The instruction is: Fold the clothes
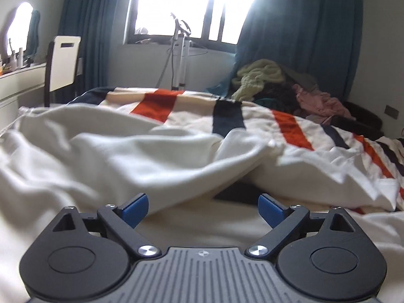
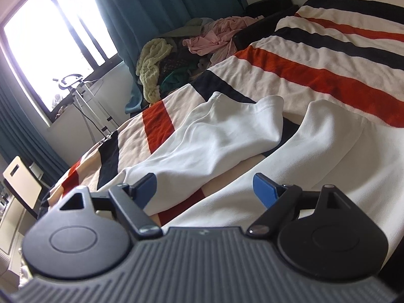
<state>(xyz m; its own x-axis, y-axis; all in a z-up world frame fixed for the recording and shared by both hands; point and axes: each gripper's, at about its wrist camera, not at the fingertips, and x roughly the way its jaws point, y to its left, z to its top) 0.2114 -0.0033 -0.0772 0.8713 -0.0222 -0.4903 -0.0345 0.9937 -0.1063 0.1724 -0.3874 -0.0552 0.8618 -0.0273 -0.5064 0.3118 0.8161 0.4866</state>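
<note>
We have a white ribbed-knit cotton garment (image 2: 214, 136) spread on the bed, lying over a cream blanket with red and navy stripes (image 2: 328, 58); from the right wrist view it looks like trousers or a long-sleeved piece, with two long limbs running away from us, the left one ending in a cuff near a navy stripe and the right one lying just beside it with a dark gap between. In the left wrist view the same white cloth (image 1: 113, 156) is rumpled into soft ridges, so we judge the step in hand to be taking hold of the near edge to begin a fold. To do it well we should first pick the two points evenly, one on each limb or each side of the near hem, pinch through all layers so that nothing trails, lift only enough to clear the blanket, and carry both sides together so that the crease falls straight; the ridges on the left want smoothing or the fold will trap them. The left hand-held gripper (image 1: 203, 210) stands wide apart, its blue pads (image 1: 135, 208) clear of the cloth with only fabric lying below and between them, nothing pinched. The right hand-held gripper (image 2: 205, 192) is likewise spread wide, hovering over the near part of the garment, holding nothing. A heap of unfolded clothes, pale green knit and pink among them (image 2: 176, 58), waits at the far side of the bed by the teal curtain (image 2: 156, 5).
</note>
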